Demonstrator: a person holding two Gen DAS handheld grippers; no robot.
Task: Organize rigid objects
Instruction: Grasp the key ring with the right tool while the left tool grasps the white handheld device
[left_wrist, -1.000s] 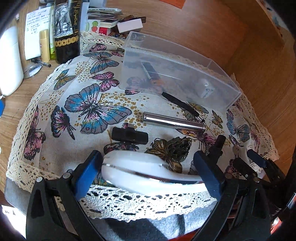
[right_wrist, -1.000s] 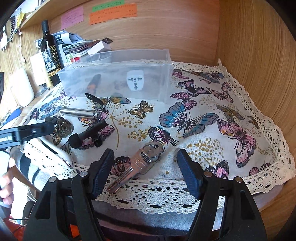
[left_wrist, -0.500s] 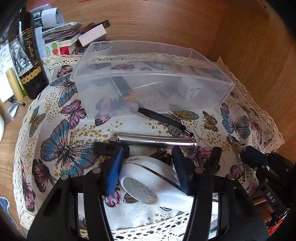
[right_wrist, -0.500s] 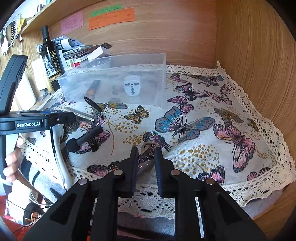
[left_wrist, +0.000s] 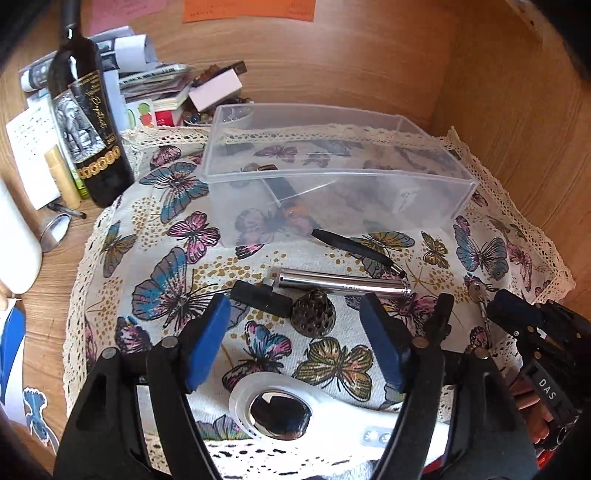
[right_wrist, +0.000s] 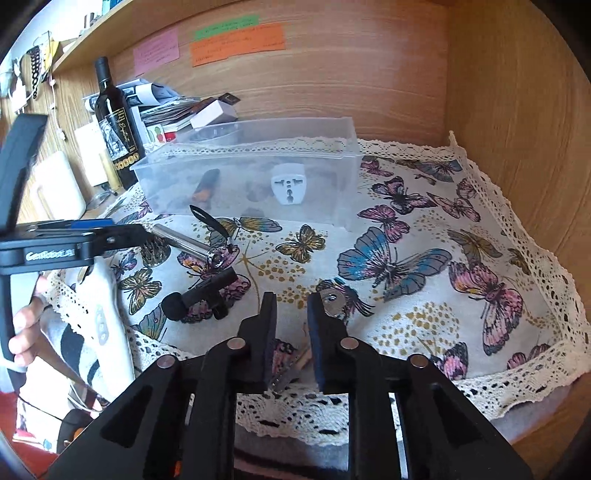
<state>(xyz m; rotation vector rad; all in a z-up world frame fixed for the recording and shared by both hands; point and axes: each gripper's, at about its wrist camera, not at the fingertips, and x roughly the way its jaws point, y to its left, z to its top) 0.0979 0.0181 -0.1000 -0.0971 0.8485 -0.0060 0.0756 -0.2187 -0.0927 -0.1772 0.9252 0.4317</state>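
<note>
Left tool (left_wrist: 295, 339) is spread wide, released, holding nothing; it hovers above the white lint shaver (left_wrist: 317, 413), which lies at the near edge of the butterfly cloth (left_wrist: 177, 236) on the counter. The shaver sits below the pads, not between them.

Right tool (right_wrist: 291, 328) is nearly closed around the keys (right_wrist: 332, 301). The key ring pokes out on the far side of the right pad and the blade shows on the near side between the pads. Whether the pads truly pinch the key we cannot tell; a gap shows between them.

The clear bin (left_wrist: 332, 173) stands at the far middle of the cloth and already holds a white plug adapter (right_wrist: 288, 184) and a dark orange-marked item (right_wrist: 205, 186). Loose on the cloth, between bin and tools: silver flashlight (left_wrist: 343, 284) with its black strap, black clip mic (right_wrist: 201, 293), dark perforated ball (left_wrist: 314, 314). A wine bottle (left_wrist: 85, 122) stands at far left, off the cloth.

Step in hand, as we judge it: picking the keys with the right tool, the bin being the likely target. The next move calls for a firm clench on the key blade, since a thin flat metal piece slips easily, then a lift clear of the cloth lace and a carry over the near bin wall. The left tool likely needs to drop lower to straddle the shaver body.
</note>
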